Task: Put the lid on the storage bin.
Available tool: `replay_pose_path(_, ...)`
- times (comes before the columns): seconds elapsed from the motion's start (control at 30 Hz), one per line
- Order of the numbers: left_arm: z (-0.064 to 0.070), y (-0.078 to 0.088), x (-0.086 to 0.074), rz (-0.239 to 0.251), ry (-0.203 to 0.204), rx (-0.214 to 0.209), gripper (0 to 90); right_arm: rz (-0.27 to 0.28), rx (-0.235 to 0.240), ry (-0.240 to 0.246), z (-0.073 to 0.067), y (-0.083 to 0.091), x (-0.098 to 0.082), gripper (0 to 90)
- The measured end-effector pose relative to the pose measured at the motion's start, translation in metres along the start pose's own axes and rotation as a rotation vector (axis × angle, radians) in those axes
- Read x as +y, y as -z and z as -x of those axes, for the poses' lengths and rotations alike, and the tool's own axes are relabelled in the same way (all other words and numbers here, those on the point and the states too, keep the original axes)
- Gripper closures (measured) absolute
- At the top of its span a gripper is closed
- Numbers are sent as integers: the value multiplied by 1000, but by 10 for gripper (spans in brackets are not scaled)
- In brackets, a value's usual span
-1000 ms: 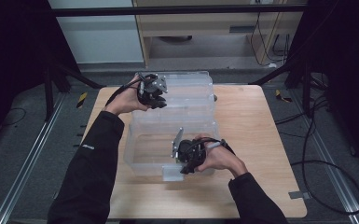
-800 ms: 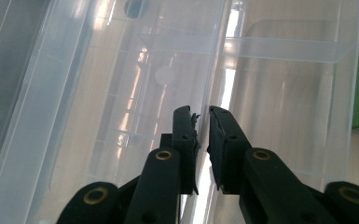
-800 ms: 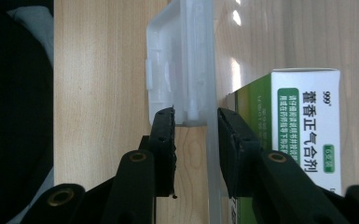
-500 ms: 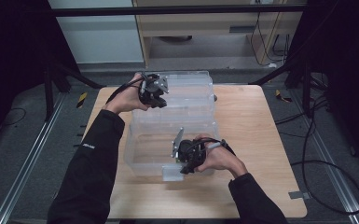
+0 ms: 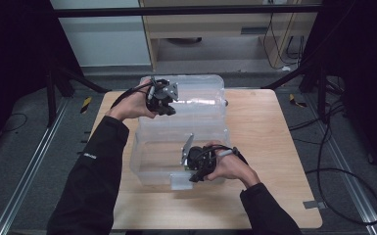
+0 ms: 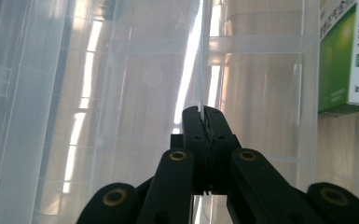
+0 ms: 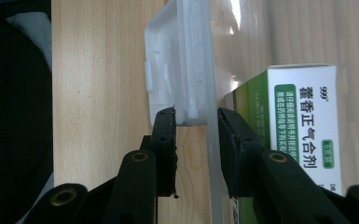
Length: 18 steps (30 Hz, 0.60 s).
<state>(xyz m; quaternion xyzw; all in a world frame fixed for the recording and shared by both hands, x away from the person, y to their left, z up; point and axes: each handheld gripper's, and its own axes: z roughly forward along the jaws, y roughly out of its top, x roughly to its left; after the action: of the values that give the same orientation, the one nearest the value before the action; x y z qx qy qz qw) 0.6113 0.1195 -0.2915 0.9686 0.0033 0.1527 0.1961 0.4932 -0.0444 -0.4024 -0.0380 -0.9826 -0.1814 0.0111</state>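
Closing jaws of the left gripper (image 6: 203,114) now pinch the lid (image 6: 200,56); right gripper (image 7: 196,122) clamps the box (image 7: 186,60) front. Swing evenly, holding firm.

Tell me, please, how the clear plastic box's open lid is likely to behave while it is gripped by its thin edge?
The lid looks thin-walled, so it may flex rather than stay rigid. Its glossy surface could slip in the left gripper, pinched on a narrow edge. The box seems light; the right gripper at its front latch probably steadies it.

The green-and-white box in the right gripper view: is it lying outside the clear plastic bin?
No, the green-and-white box sits behind the clear plastic bin wall, inside it.
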Motion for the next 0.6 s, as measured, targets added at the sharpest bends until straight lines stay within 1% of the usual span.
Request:
replay_pose_path(0.03,2,1,0,6,-1,-2,893,-4,-1,-7,-1,0,0,689)
replay_pose_path(0.13,8,5,1,-4,-18,0,894,-2,-1,-12,-2,0,0,689)
replay_pose_path(0.23,16,10,1,-6,-23,-2,894,5,-2,-5,-1,0,0,690)
replay_pose_path(0.3,22,12,0,7,-21,1,894,2,-2,-5,-1,0,0,689)
replay_pose_path(0.43,32,15,-2,22,-32,3,894,3,-1,-5,-2,0,0,689)
replay_pose_path(0.5,37,17,-4,27,-26,-7,894,6,-4,1,-2,0,0,689)
replay_pose_path(0.6,43,18,-4,37,-30,-8,894,8,-7,3,-2,0,-1,689)
